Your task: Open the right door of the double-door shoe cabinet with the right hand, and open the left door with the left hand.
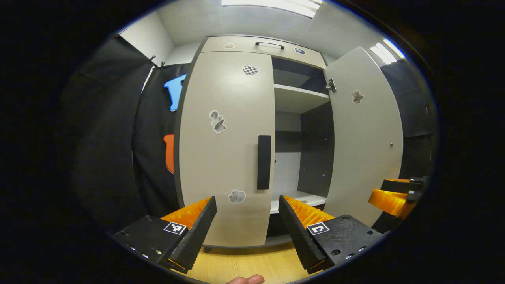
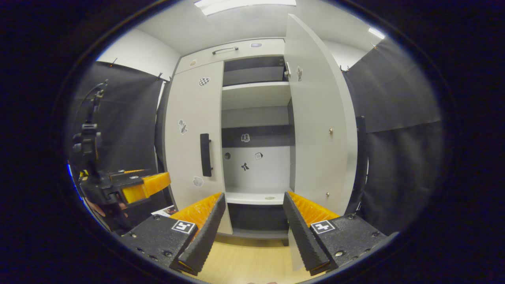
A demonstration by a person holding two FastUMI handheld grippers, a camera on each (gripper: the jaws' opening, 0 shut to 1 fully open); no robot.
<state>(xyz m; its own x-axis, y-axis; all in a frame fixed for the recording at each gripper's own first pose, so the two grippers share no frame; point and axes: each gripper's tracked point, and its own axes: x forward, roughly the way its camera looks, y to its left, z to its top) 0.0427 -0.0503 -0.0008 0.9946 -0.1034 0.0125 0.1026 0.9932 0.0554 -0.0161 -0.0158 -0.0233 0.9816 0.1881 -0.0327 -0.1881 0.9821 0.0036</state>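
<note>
The beige shoe cabinet fills both views. Its left door (image 1: 225,150) is closed, with a black vertical handle (image 1: 264,162) on its right edge. The right door (image 1: 365,134) is swung wide open, showing white shelves (image 1: 300,96) inside. My left gripper (image 1: 247,205) is open, a short way in front of the left door, its fingers framing the space just below the handle. In the right gripper view, my right gripper (image 2: 254,201) is open and empty before the open compartment; the left door (image 2: 193,134), its handle (image 2: 205,154) and the open right door (image 2: 319,118) show there. The right gripper (image 1: 396,195) appears at the right edge of the left gripper view.
Black cloth walls (image 2: 394,118) stand on both sides of the cabinet. A drawer front with a bar handle (image 1: 269,44) tops the cabinet. The floor (image 1: 244,264) is light wood. The left gripper (image 2: 130,185) and its mount show at the left of the right gripper view.
</note>
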